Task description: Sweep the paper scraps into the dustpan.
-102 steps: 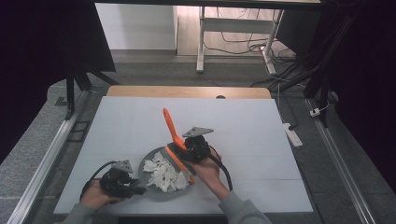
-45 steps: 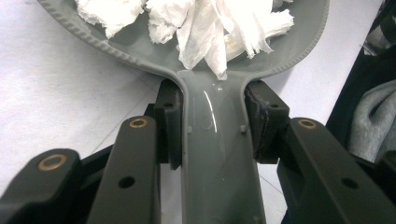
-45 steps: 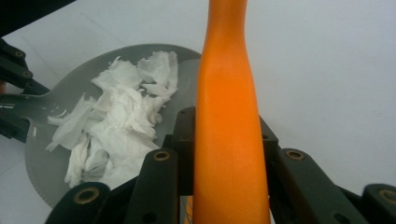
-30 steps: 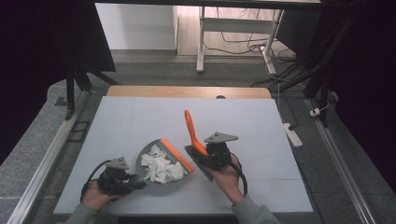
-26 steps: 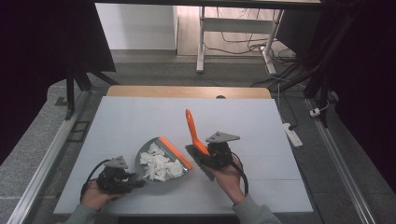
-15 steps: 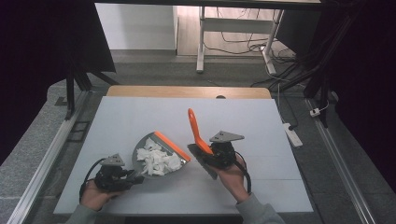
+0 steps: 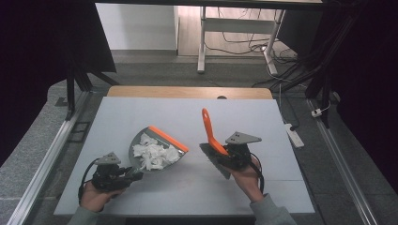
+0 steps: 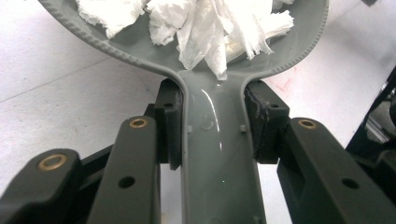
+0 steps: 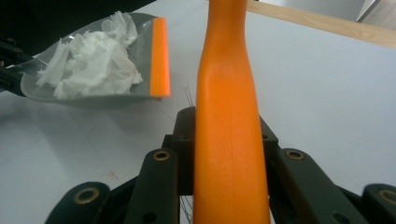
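Rigid, light plastic: the left gripper [image 8: 212, 154] has its fingers clamped on the grey dustpan [image 7: 141, 143] handle at lower left, tissue scraps [image 7: 152, 154] loose inside, while the right gripper [image 9: 224, 140] fingers clamp the orange brush [image 7: 209, 131] handle at centre.

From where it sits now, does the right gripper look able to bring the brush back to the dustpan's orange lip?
Probably yes. The right gripper, shut on the brush, has bare table between it and the dustpan, whose orange lip faces it.
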`<state>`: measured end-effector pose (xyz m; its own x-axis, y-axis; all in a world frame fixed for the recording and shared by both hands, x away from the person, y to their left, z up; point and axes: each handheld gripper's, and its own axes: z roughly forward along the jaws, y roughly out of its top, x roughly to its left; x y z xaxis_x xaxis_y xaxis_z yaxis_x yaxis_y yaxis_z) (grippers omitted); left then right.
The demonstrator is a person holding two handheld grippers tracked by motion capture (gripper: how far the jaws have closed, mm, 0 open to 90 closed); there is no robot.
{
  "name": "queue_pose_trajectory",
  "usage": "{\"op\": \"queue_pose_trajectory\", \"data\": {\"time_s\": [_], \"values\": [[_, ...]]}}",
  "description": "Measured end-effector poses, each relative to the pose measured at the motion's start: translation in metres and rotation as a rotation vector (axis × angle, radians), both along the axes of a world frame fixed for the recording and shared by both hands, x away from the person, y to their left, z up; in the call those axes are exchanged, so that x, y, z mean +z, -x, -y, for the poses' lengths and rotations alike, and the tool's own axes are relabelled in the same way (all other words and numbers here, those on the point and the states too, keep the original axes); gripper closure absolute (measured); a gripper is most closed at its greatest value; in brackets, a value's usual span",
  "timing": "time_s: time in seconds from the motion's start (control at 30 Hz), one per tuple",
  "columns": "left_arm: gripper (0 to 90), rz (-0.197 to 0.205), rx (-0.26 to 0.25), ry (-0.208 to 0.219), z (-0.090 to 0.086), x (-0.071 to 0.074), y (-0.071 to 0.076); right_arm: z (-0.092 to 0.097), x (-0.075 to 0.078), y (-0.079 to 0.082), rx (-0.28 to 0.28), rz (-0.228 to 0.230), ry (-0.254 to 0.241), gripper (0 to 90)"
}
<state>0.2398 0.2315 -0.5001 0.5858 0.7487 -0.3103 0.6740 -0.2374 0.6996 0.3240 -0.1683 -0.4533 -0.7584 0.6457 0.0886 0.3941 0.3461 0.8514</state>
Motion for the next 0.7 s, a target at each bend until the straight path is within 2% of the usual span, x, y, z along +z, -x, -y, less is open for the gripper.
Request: {"op": "queue_pose_trajectory", "data": {"time_s": [0.23, 0.47, 0.7], "values": [[61.3, 0.004, 0.039, 0.009, -0.003, 0.0, 0.001, 0.023, 0.001, -0.002, -0.025, -0.01, -0.002, 70.7], [61.2, 0.026, 0.078, 0.025, -0.007, 0.002, 0.003, 0.037, -0.001, -0.003, -0.036, -0.024, -0.001, 70.7], [61.2, 0.029, 0.129, 0.038, -0.009, 0.001, 0.007, 0.043, -0.003, -0.001, -0.002, -0.034, -0.01, 70.7]]}}
